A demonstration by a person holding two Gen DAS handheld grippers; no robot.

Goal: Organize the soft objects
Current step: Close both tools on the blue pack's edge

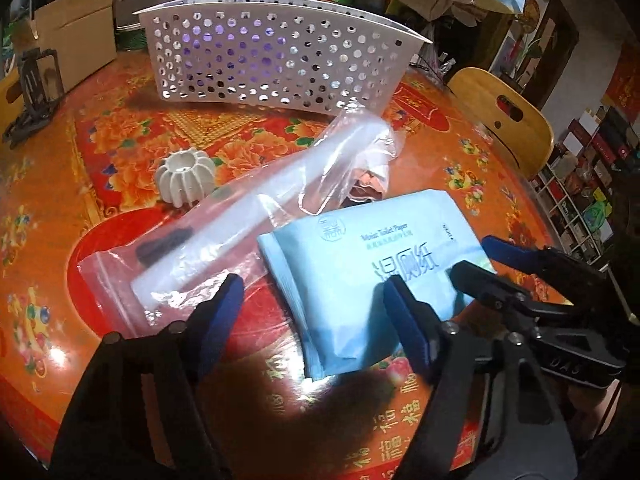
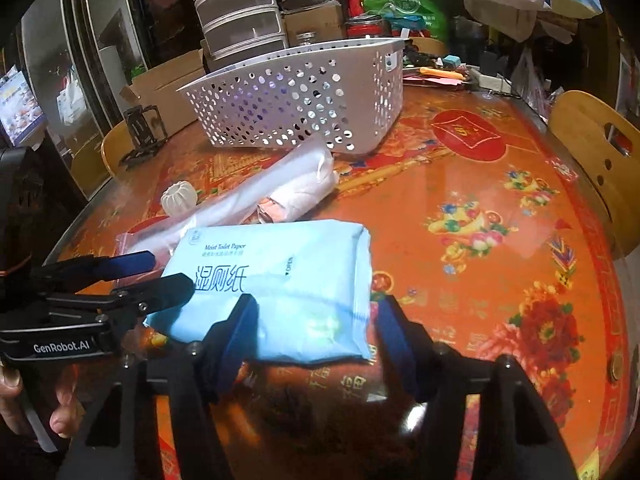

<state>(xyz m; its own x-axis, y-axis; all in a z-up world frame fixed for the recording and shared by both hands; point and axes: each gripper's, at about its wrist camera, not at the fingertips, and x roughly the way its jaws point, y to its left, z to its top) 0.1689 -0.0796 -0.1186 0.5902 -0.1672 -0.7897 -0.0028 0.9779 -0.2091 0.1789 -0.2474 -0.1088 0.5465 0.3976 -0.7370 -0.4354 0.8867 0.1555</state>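
Note:
A light blue pack of moist toilet paper (image 1: 360, 264) (image 2: 288, 264) lies flat on the table. My left gripper (image 1: 312, 286) is open over its left end, one finger above the clear zip bag (image 1: 240, 208) and the other above the pack. My right gripper (image 2: 314, 304) is open around the pack's right end. One of its fingers overlaps the pack's top, and the other stands just off the pack's edge with a thin gap showing. A white perforated basket (image 1: 280, 52) (image 2: 304, 96) stands behind, and what it holds is hidden.
The zip bag holds a white roll and reaches toward the basket. A white ribbed round object (image 1: 186, 178) sits left of it. Cardboard boxes (image 1: 76, 40), stacked drawers (image 2: 240, 8) and clutter line the far edge. A wooden chair (image 2: 596, 140) stands at the right. The floral tabletop (image 2: 480, 200) stretches right.

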